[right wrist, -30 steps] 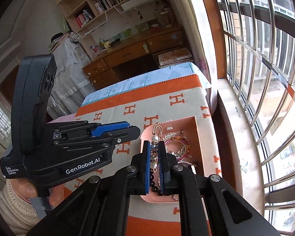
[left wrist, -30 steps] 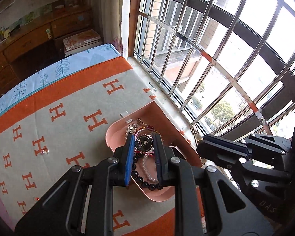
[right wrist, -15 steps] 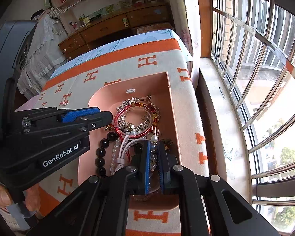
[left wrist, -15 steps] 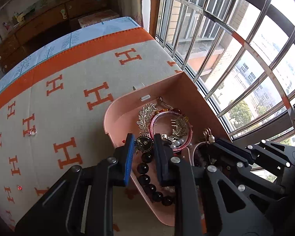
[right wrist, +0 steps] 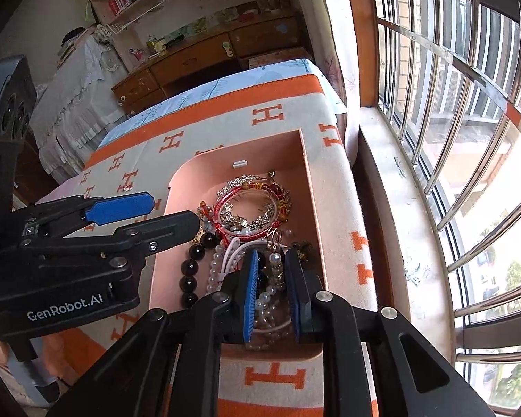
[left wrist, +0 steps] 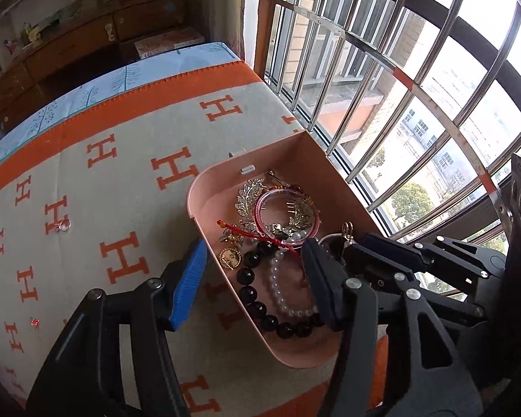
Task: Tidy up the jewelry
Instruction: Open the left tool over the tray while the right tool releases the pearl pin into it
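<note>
Far left on the orange-and-cream blanket (left wrist: 87, 180), well apart from everything else, lies a small ring (left wrist: 63, 225), and nearer the camera a tiny red stone (left wrist: 34, 321); both look light and slippery, best pinched from above across their width.

The left gripper (left wrist: 251, 279) hangs with its jaws spread wide and nothing between them, one finger outside the left wall of the pink tray (left wrist: 295, 153) and the other over its contents. Inside the tray the jewelry lies tangled: a gold coin pendant (left wrist: 230, 259), a black bead bracelet (left wrist: 257, 292), a pearl strand (left wrist: 281, 292), a red bangle (right wrist: 248, 210) ringed over silver leaf brooches (left wrist: 248, 194). The beads are hard and round (they would probably roll out of a loose grip), so the cord between beads seems the safer hold; the brooches look delicate.

Rightmost, the right gripper (right wrist: 272, 279) sits low in the tray's near end, jaws narrowly parted around a pearl-and-hook earring (right wrist: 273, 250); whether they actually press on it I cannot tell.
</note>
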`<state>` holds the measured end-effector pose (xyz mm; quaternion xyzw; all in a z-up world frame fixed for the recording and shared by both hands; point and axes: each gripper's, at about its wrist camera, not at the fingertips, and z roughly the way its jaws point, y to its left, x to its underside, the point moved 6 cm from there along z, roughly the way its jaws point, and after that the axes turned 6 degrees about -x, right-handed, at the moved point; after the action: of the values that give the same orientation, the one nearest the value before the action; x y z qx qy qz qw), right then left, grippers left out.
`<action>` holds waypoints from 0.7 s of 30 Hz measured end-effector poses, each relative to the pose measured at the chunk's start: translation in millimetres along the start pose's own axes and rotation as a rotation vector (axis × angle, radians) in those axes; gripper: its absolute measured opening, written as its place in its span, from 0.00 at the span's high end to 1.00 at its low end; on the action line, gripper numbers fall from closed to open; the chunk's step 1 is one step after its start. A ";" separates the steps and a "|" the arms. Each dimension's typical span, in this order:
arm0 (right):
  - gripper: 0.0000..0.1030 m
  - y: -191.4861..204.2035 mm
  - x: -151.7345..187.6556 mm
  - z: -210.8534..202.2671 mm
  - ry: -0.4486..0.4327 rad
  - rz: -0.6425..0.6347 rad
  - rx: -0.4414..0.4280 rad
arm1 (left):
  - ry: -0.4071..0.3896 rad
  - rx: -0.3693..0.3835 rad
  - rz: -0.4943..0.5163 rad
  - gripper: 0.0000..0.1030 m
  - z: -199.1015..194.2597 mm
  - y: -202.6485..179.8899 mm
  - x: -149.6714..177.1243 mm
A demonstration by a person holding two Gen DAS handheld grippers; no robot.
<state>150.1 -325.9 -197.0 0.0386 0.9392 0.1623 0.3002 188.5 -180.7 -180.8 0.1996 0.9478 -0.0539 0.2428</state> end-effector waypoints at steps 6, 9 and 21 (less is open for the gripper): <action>0.84 13.2 0.8 -15.6 -0.036 -0.020 0.000 | -0.021 -0.026 -0.006 0.47 -19.7 13.1 14.4; 0.84 21.6 2.3 -21.5 -0.047 -0.027 -0.010 | -0.020 -0.034 -0.014 0.47 -26.9 21.6 25.2; 0.79 80.9 9.1 -32.9 -0.060 -0.125 -0.046 | 0.010 -0.122 -0.191 0.47 -47.8 110.5 86.5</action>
<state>121.7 -257.2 -150.3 -0.0221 0.9263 0.1636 0.3386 142.8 -39.7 -181.2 0.0936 0.9652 -0.0179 0.2435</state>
